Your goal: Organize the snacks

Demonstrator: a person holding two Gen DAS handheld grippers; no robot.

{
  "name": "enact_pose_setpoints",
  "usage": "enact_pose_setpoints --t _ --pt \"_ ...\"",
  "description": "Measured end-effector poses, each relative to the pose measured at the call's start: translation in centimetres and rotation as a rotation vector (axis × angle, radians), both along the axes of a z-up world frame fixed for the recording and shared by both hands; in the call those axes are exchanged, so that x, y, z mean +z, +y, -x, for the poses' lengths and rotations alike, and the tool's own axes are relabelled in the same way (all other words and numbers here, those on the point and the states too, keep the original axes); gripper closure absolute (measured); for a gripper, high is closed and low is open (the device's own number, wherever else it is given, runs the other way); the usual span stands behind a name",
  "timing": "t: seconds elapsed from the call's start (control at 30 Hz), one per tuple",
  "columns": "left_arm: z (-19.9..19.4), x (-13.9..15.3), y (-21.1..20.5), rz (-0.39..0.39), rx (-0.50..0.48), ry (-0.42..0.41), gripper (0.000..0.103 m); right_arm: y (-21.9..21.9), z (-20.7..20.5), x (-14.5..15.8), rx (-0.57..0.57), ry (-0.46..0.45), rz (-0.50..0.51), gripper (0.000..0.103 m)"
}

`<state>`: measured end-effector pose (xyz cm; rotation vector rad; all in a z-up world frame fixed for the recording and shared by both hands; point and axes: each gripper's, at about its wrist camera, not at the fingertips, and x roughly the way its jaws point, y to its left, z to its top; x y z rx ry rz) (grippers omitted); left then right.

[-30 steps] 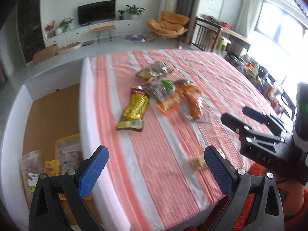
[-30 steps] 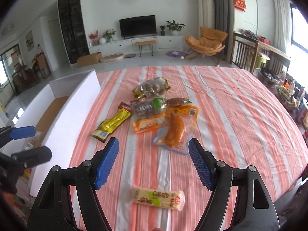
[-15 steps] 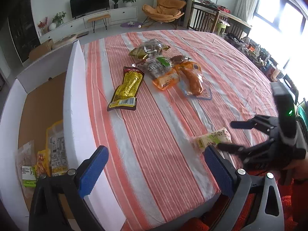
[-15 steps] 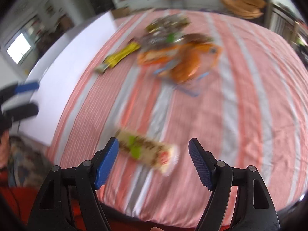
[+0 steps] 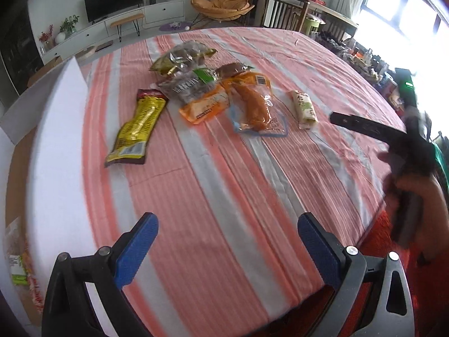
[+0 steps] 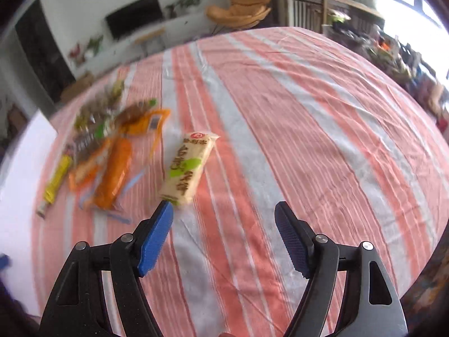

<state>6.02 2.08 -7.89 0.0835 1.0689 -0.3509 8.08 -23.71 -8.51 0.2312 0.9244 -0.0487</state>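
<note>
A: What has changed over the last second?

B: Both hands have dropped toward the striped tablecloth [image 5: 224, 168], and the right gripper [image 6: 224, 216] has swung round. The pale cream snack bar [image 6: 186, 168] was lying crosswise in front of its fingers a second ago; now it runs lengthwise, its near end just beside the tip of the left-hand blue pad [image 6: 155, 238]. The jaws stand spread, as wide as they were, and nothing is between them.

A: So the bar is the target?

B: That's my reading — a lining-up before a pick, not a grasp yet.

A: And the left gripper [image 5: 224, 250]?

B: Released too, hanging over bare cloth near the table's edge, well short of the yellow packet [image 5: 137, 129] and the orange packets [image 5: 247, 106] heaped beyond it.

A: Any container?

B: A white-walled box [image 5: 59, 146] stands along the table's left side. A few packets [image 5: 19, 261] already lie on its cardboard floor — blurred, so I can't name them. Most snacks are still on the table.
</note>
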Motion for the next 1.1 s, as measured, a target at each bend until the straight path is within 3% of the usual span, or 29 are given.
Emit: enact_pose_setpoints --t 0.2,0.33,0.47,0.53,0.63,0.77,1.1 --pt "-4.7 -4.7 -2.6 -0.033 0.090 -0.019 0.004 0.3 2.4 -2.2 -0.177 0.043 0.096 0.025" --pt "-6.3 -6.9 -3.0 -0.086 0.118 -0.054 0.003 -0.5 2.8 -1.8 -0.219 0.035 0.105 0.025" --pt "-6.8 -7.2 -2.8 -0.071 0.116 -0.113 0.000 -1.4 1.9 -2.8 -0.274 0.075 0.148 0.023" --pt "-7.0 -7.3 -2.8 -0.056 0.115 -0.137 0.000 -1.8 1.2 -3.1 -0.297 0.066 0.160 0.015" --pt "-7.4 -7.3 -2.9 -0.059 0.116 -0.136 0.000 -3.4 -1.7 -3.3 -0.324 0.038 0.171 0.012" --pt "-7.4 -7.1 -3.0 -0.057 0.111 -0.138 0.000 -7.2 -5.8 -3.3 -0.448 0.047 0.170 0.007" --pt "-7.3 -7.1 -3.0 -0.057 0.111 -0.139 0.000 -7.8 -6.7 -3.3 -0.458 0.050 0.169 0.006"
